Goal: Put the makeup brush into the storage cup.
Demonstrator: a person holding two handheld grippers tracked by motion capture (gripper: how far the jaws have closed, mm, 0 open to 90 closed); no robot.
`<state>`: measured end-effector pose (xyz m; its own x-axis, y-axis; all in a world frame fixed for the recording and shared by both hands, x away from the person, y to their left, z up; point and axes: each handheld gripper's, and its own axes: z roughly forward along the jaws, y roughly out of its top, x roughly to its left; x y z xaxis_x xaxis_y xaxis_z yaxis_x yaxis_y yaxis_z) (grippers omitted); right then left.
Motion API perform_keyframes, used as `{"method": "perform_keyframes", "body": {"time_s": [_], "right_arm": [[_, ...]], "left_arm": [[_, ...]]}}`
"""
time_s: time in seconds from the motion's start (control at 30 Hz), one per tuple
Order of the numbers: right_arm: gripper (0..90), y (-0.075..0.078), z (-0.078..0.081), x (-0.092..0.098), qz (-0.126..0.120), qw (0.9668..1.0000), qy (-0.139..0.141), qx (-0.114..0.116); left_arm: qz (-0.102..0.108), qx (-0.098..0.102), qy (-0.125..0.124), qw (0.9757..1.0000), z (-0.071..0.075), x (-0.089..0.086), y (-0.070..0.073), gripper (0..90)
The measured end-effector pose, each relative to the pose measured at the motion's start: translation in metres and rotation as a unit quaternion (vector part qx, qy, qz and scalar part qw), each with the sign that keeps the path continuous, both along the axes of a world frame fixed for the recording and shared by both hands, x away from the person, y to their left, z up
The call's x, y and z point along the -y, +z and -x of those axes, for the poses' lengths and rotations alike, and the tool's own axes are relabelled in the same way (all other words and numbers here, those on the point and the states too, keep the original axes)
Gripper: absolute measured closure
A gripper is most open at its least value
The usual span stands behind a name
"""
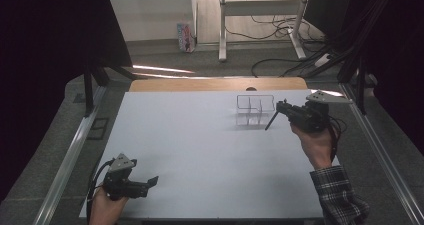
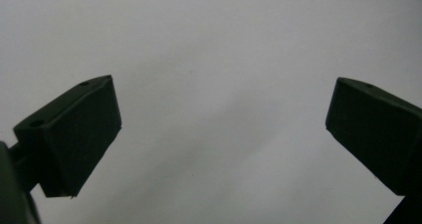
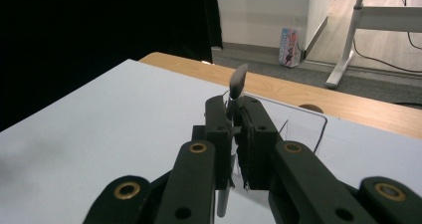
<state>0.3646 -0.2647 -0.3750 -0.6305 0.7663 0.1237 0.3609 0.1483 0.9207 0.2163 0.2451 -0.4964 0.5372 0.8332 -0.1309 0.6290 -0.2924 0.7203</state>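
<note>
My right gripper (image 1: 283, 108) is shut on a thin dark stick with a flat grey tip (image 3: 238, 80), something like a small brush. In the high view the stick (image 1: 270, 121) slants down and left from the jaws, just above the table. It hangs at the right side of a clear plastic organiser (image 1: 255, 108) with several compartments, which stands at the far middle-right of the white table (image 1: 200, 150). My left gripper (image 1: 150, 181) rests low near the front left corner. Its jaws stand wide apart, and the fingers (image 2: 74, 134) have only bare table between them.
A wooden strip (image 1: 200, 84) runs along the table's far edge, with a small notch behind the organiser. Metal rails (image 1: 70, 155) flank both sides. Beyond lie a grey floor, desk legs, cables and a small colourful box (image 1: 185, 37).
</note>
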Motion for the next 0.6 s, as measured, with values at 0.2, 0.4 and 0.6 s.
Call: {"method": "perform_keyframes", "body": {"time_s": [0.2, 0.4, 0.6], "right_arm": [[83.6, 0.003, -0.009, 0.000, -0.004, 1.0000, -0.006, 0.001], [83.6, 0.007, -0.017, 0.001, -0.009, 0.9999, -0.012, 0.005], [83.6, 0.012, -0.025, -0.001, -0.006, 0.9998, -0.016, 0.010]], "left_arm": [[0.000, 0.001, 0.000, 1.0000, 0.000, 0.000, 0.000, 1.6], [0.000, 0.002, 0.001, 1.0000, 0.000, -0.001, 0.000, 1.6], [-0.003, 0.004, 0.001, 1.0000, 0.000, -0.001, 0.001, 1.6]]}}
